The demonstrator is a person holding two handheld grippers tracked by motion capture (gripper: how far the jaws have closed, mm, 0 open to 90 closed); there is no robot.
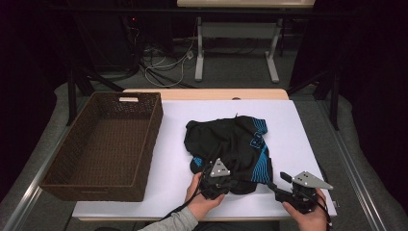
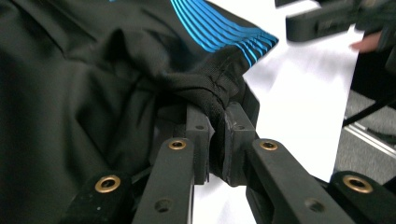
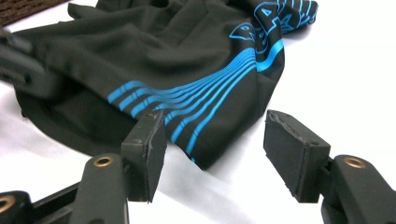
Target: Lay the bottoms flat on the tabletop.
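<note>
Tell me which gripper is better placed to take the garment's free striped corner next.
Right. The right gripper stands open just short of the blue-striped corner of the black garment, nothing between its pads. The left gripper is already pinched on a black fold.

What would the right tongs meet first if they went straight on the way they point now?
Most likely the near corner of the black garment with blue stripes, which lies just ahead of the open right tongs on the white table; depth is hard to judge.
</note>
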